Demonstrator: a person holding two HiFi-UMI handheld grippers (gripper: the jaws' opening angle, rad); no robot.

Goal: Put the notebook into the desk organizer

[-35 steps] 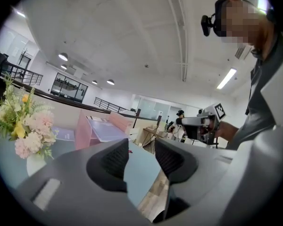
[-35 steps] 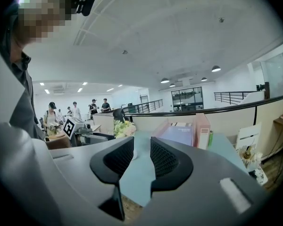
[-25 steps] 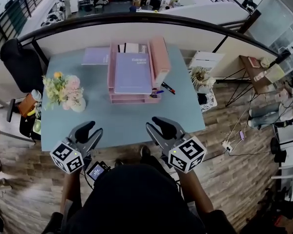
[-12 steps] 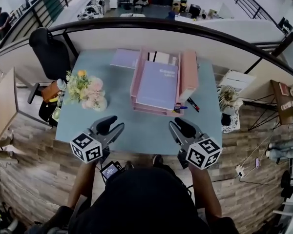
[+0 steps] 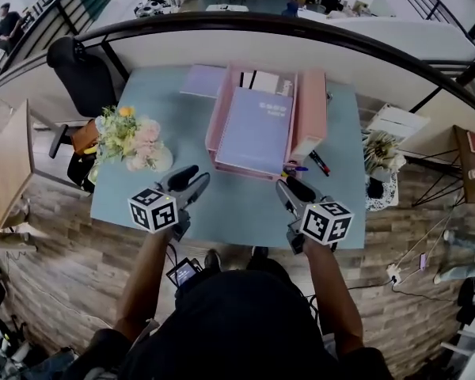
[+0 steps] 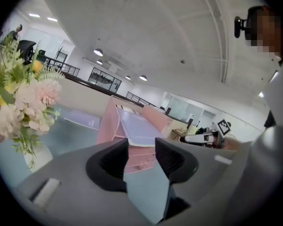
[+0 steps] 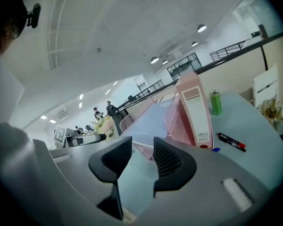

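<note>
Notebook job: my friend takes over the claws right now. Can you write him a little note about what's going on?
Left claw: open and empty, over the near side of the table.
Right claw: open and empty. It has just been opening, with nothing between its jaws.
Things: a lavender notebook lies on top of the pink desk organizer. A second notebook lies flat on the table, behind the organizer's left side.
Done: one notebook is on the organizer.
Left: probably the second notebook, if it belongs in too. Neither claw is near it.
</note>
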